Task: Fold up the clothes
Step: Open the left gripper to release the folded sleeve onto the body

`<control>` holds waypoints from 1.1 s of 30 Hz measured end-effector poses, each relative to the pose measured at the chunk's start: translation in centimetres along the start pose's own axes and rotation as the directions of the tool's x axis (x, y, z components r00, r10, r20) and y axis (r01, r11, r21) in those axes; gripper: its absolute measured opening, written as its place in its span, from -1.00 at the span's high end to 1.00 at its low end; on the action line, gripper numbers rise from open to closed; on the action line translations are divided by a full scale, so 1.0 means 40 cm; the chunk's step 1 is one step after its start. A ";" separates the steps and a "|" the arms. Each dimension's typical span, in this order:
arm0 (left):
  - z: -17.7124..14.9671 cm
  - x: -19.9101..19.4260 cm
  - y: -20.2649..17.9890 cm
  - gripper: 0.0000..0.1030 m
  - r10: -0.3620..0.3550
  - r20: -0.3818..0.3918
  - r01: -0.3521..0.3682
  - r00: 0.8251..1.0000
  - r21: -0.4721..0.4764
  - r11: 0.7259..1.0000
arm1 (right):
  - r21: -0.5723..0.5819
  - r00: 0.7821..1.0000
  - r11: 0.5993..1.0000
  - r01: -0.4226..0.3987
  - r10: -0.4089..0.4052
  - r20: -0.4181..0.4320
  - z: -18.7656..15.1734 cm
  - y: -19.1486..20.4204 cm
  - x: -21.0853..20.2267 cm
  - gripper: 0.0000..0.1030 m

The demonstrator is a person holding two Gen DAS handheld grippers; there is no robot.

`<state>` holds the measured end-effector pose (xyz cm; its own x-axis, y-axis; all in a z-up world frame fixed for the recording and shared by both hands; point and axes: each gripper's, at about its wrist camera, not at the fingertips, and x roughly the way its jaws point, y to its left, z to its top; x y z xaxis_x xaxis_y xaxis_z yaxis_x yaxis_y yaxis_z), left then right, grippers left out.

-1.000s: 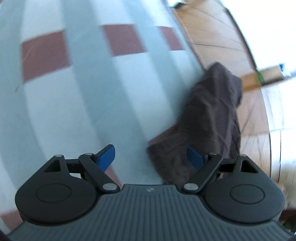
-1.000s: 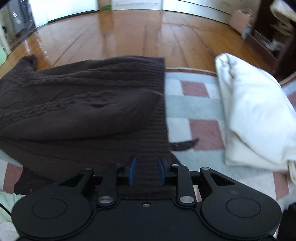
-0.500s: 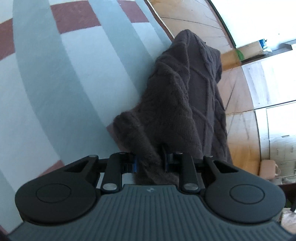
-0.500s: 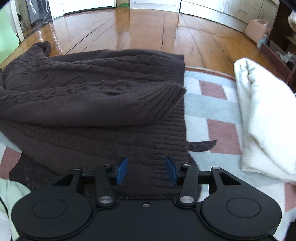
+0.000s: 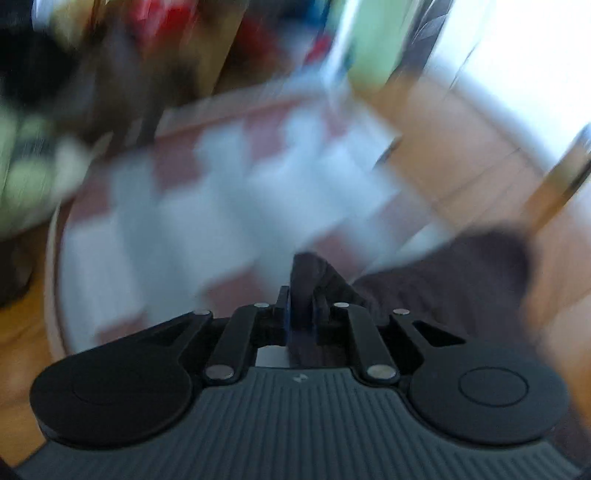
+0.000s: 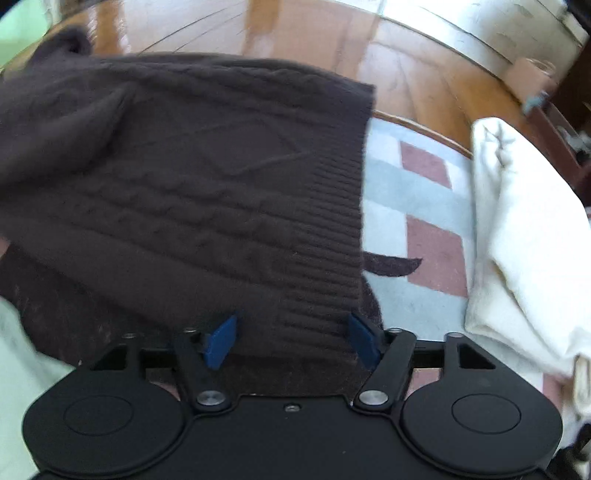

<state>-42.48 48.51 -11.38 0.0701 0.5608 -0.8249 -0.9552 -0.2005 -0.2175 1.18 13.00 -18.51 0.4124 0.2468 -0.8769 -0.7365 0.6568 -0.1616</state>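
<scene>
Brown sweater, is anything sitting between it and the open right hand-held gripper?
Nothing visible does. The right hand-held gripper is open with the brown sweater's ribbed hem lying directly between its blue fingers. The folded white cloth lies off to the right on the rug, apart.

Right of the sweater [image 6: 192,192] we find open rug [image 6: 391,184]; farther right a heaped white cloth [image 6: 517,229] blocks the way. Beyond the sweater, bare wood floor [image 6: 295,33]. In the left wrist view, blurred, rug [image 5: 221,206] lies open ahead, with clutter [image 5: 110,55] along its far edge.
</scene>
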 end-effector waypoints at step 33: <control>-0.262 0.168 -0.334 -0.24 -0.488 -0.620 0.594 0.614 -0.044 0.803 | 0.013 0.817 0.820 -0.572 0.571 -0.079 0.448 0.277 0.115 -0.28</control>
<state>-26.24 46.53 -19.50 0.6875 -0.0560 -0.7240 -0.7129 0.1373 -0.6876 4.53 34.17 -16.22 -0.1257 0.5206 -0.8445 -0.8331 0.4068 0.3748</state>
